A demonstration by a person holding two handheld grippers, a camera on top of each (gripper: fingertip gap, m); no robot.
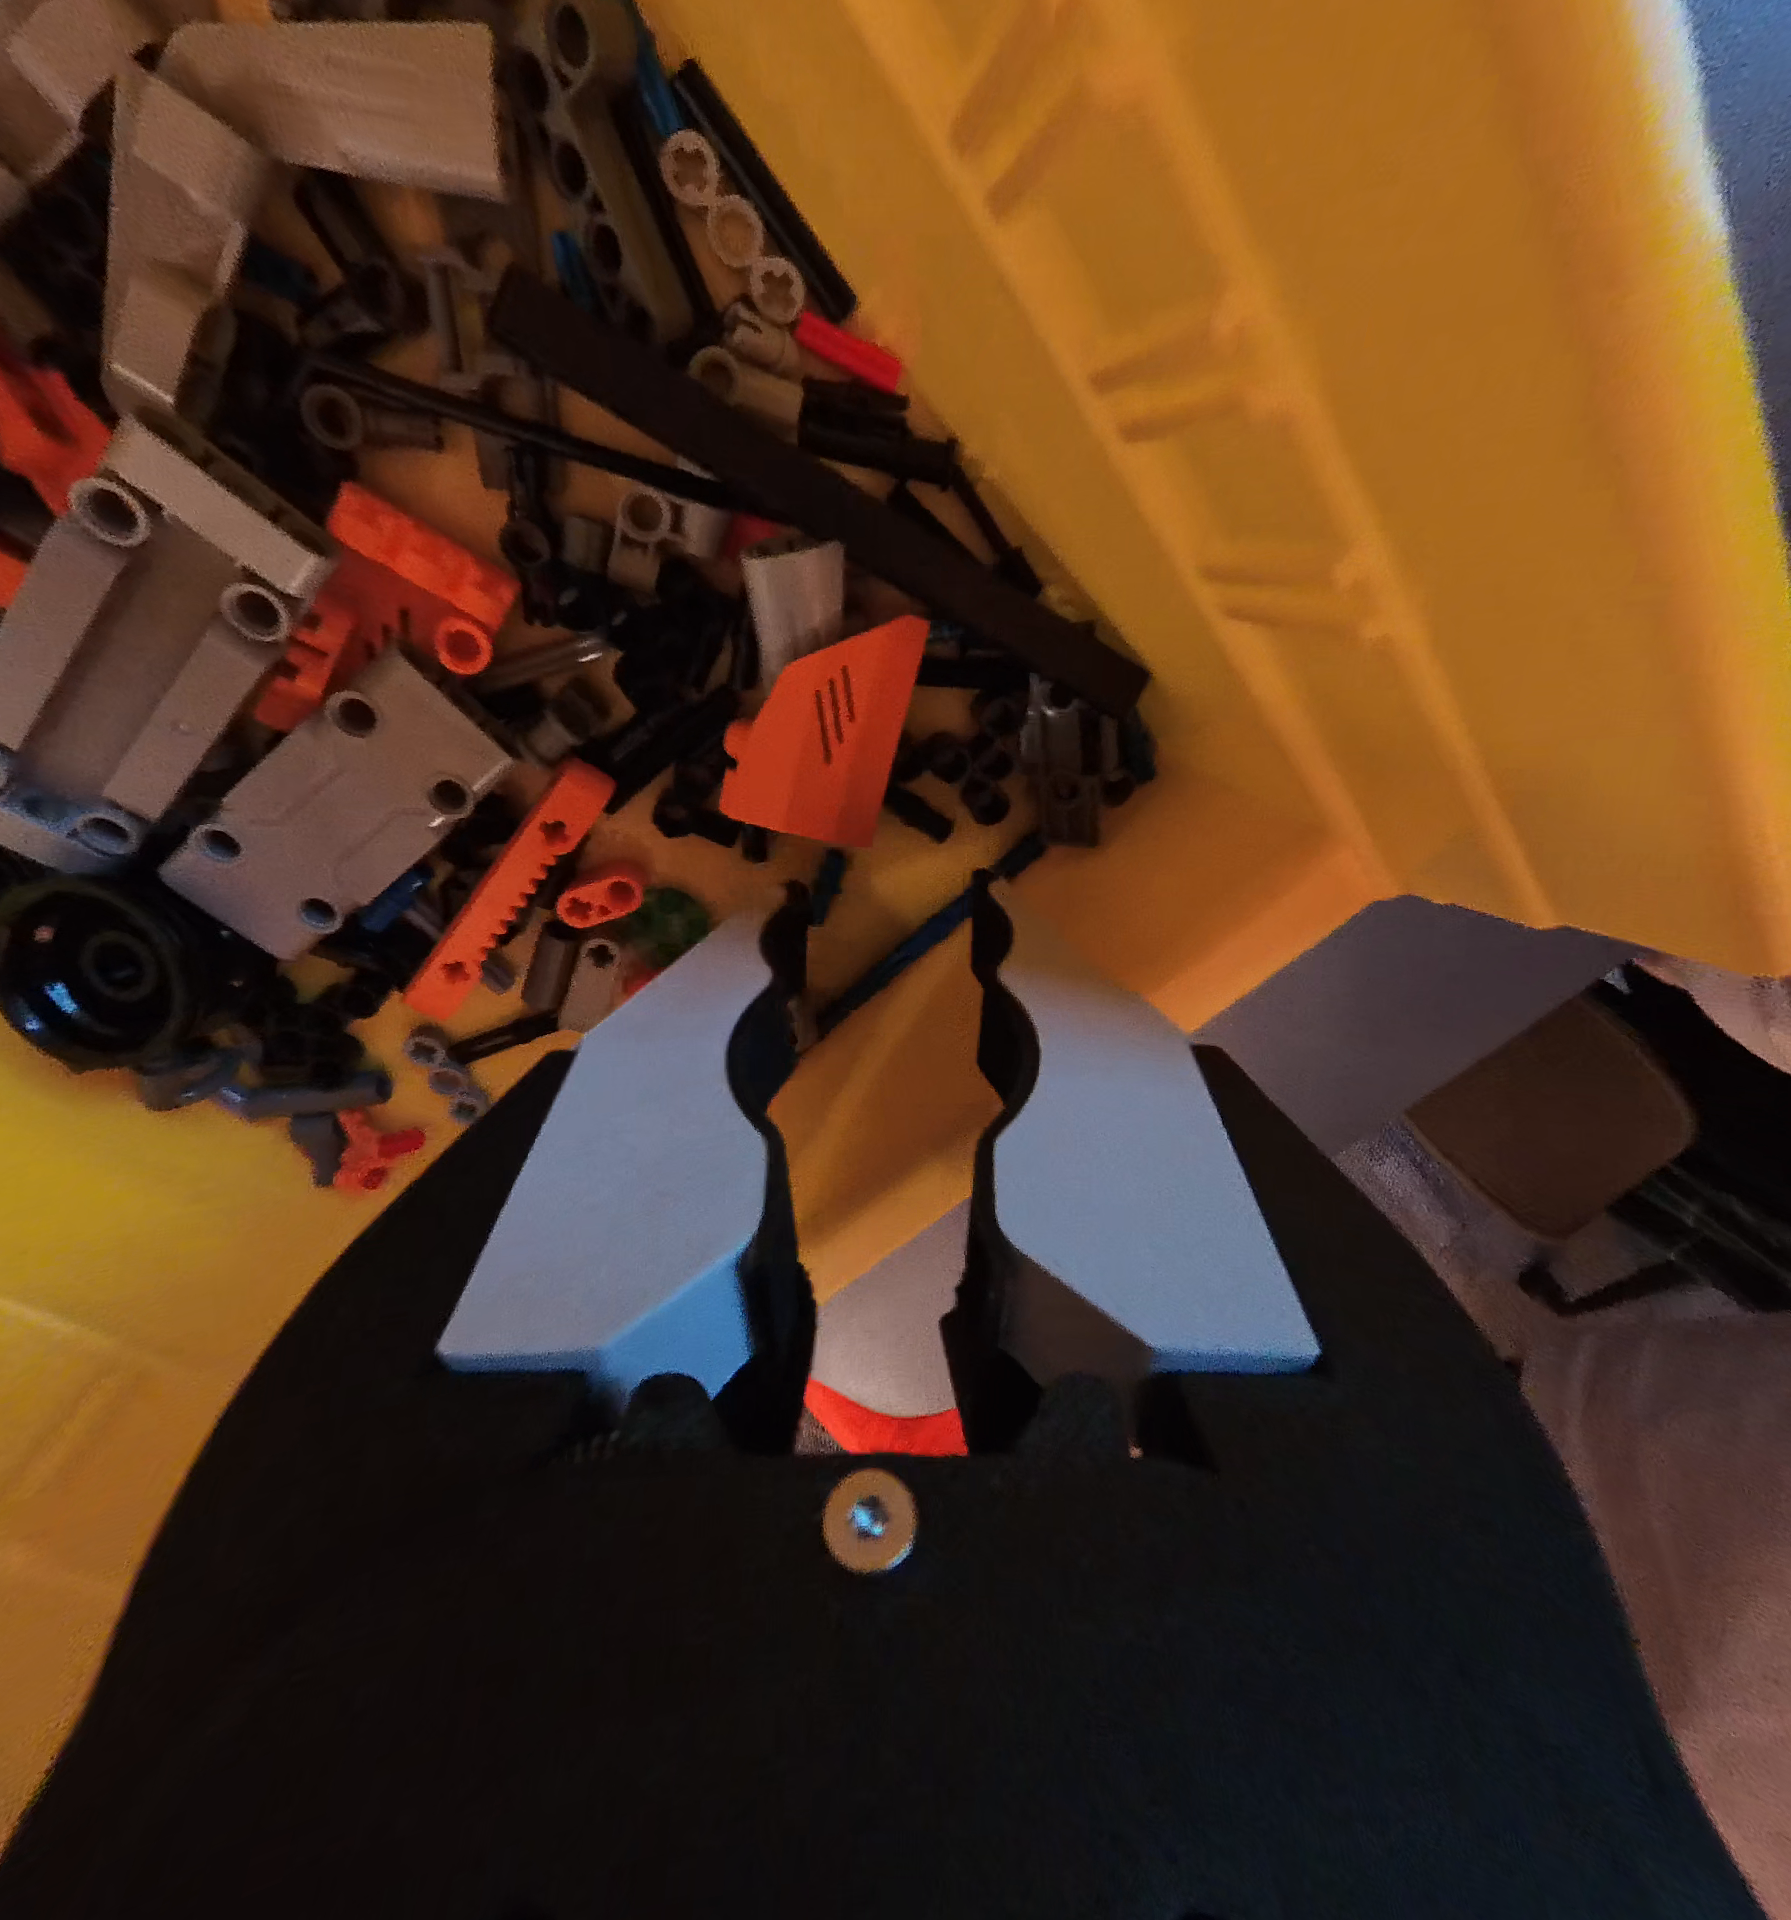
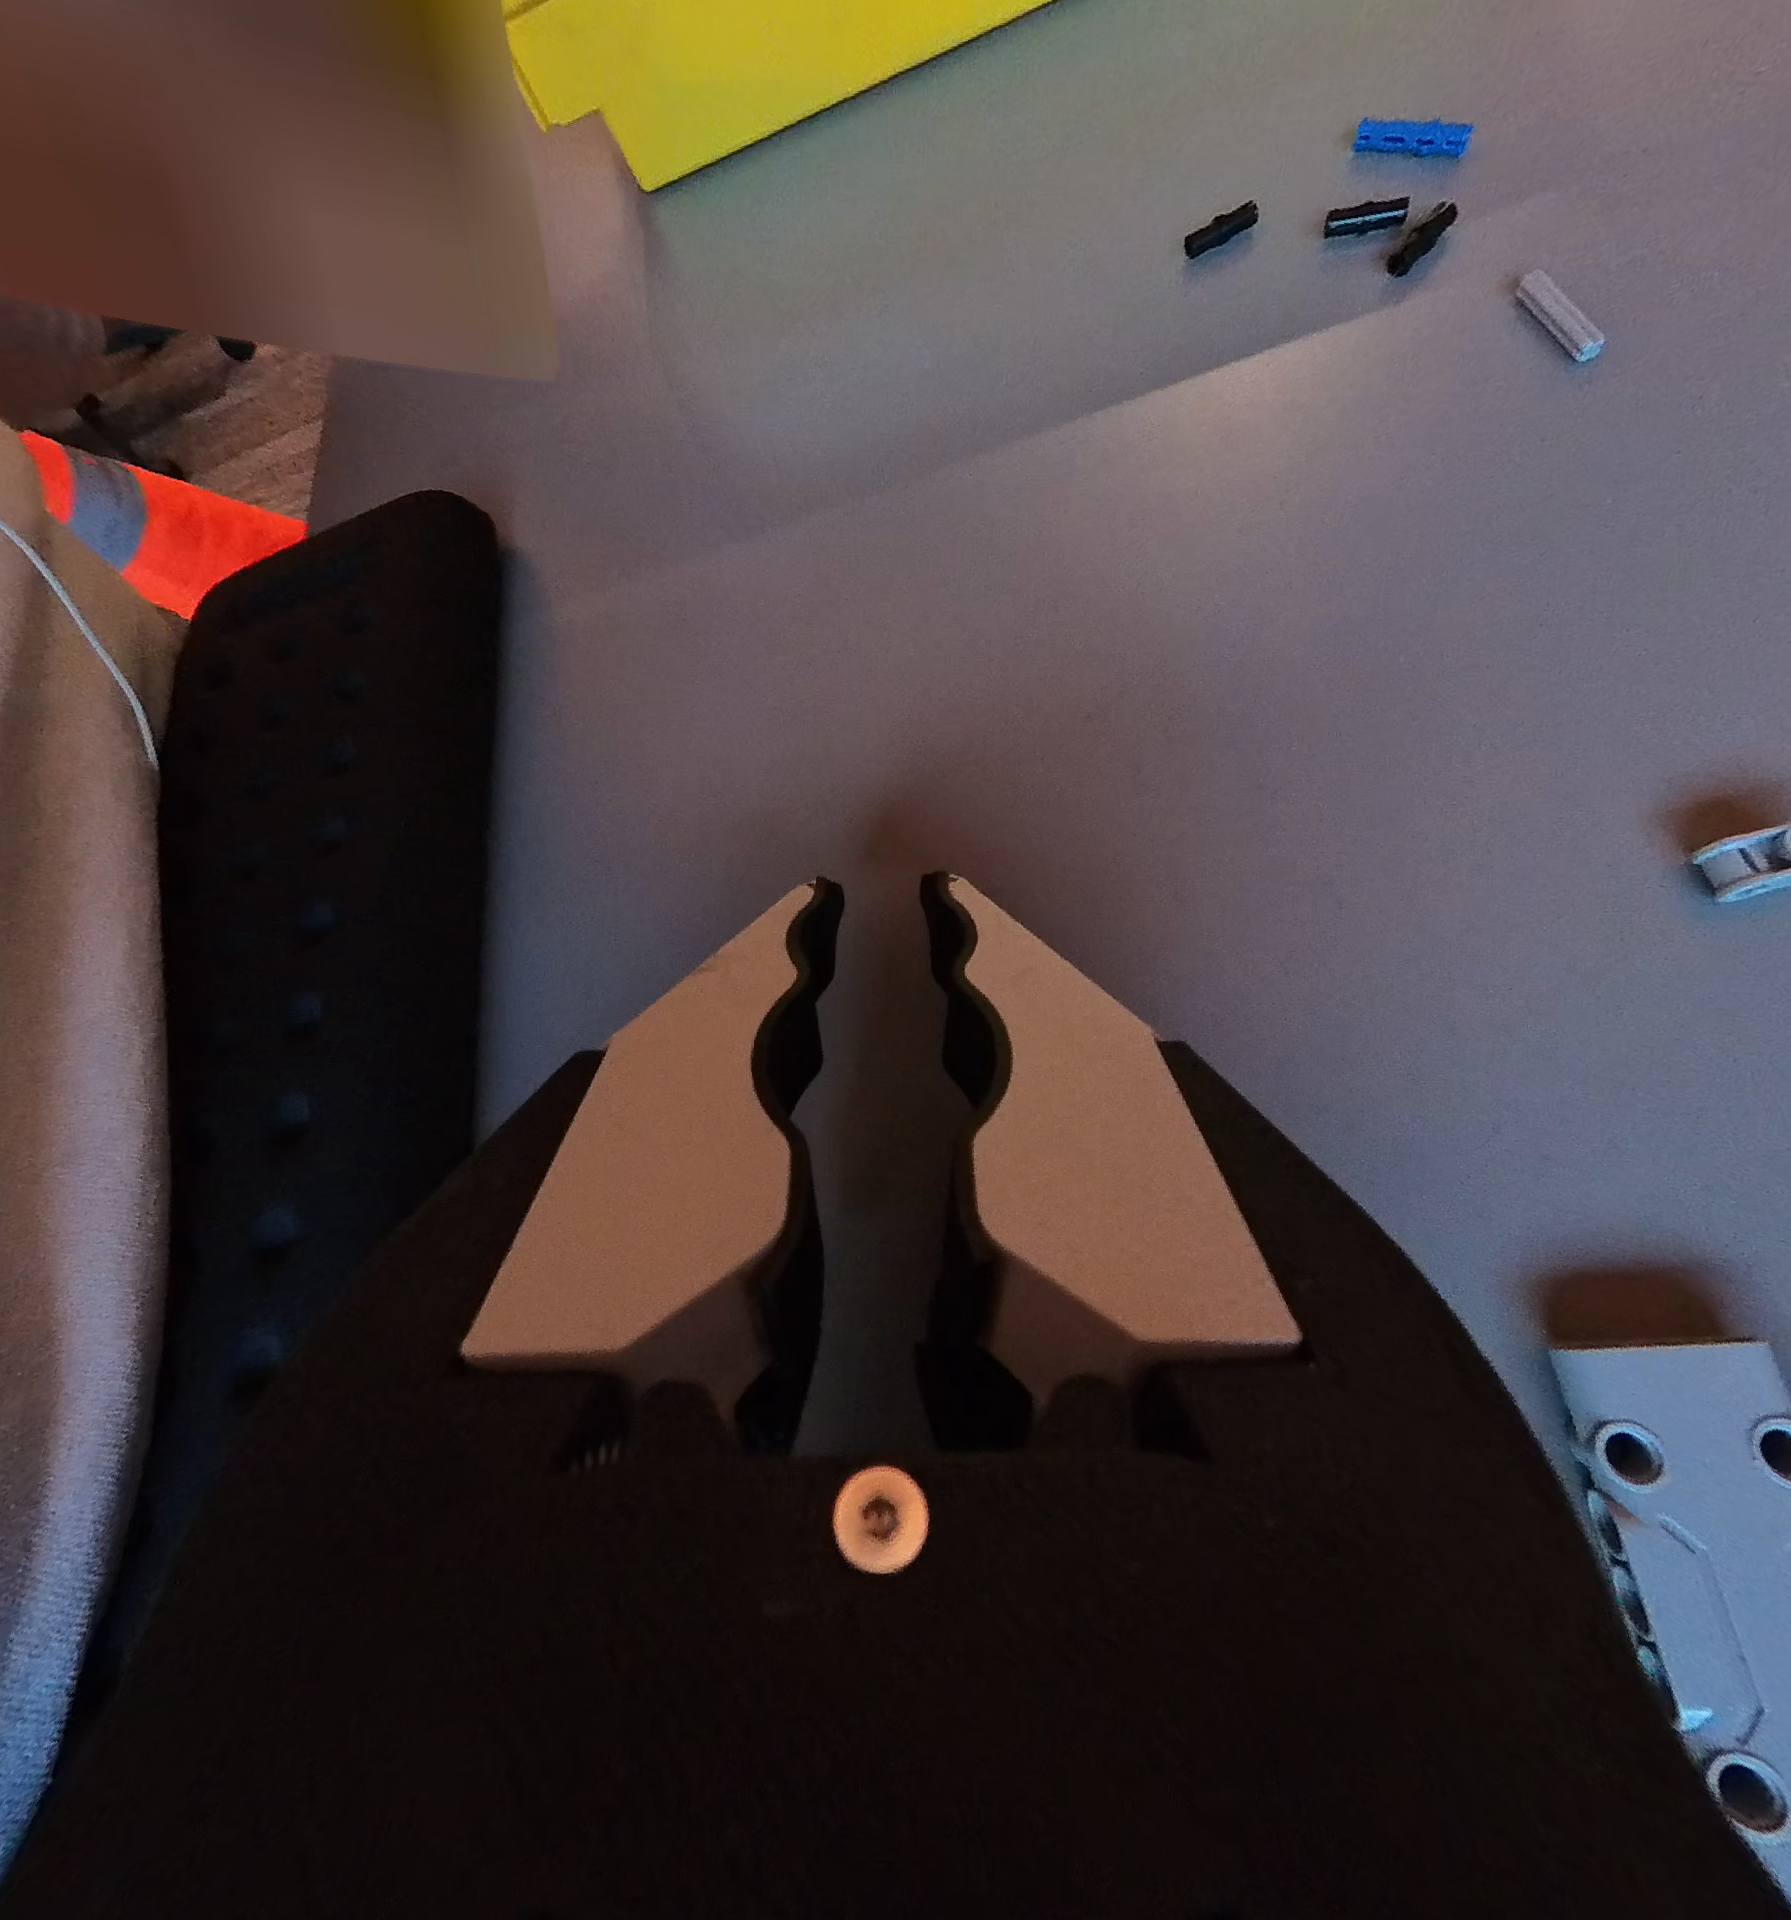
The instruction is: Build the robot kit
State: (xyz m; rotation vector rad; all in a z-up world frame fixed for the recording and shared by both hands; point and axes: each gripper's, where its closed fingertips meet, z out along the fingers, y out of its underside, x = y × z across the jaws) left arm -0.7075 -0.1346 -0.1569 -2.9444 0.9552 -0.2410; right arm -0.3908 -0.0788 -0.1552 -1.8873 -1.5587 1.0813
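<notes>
Left tool (image 1: 883, 899): jaws spread, empty, inside yellow bin (image 1: 1234, 436), tips just above bin floor.
Nearest to left tool: thin dark axle (image 1: 906, 961) betw. its tips; orange panel (image 1: 829, 727) just ahead.
Ahead-left of left tool: pile of grey, black & orange building parts; orange toothed rack (image 1: 512, 883); black wheel (image 1: 91, 977).
Right tool (image 2: 880, 883): jaws spread, empty, over grey surface (image 2: 1182, 623).
Right of right tool: grey connector (image 2: 1769, 857); grey panel w/ holes (image 2: 1701, 1507) lower down.
Far ahead-right of right tool: black pins (image 2: 1367, 218), blue piece (image 2: 1410, 137), all well apart from it.

Open, empty left claw (image 1: 886, 894) over yellow bin (image 1: 1234, 416) of building-toy parts (image 1: 351, 582)
</notes>
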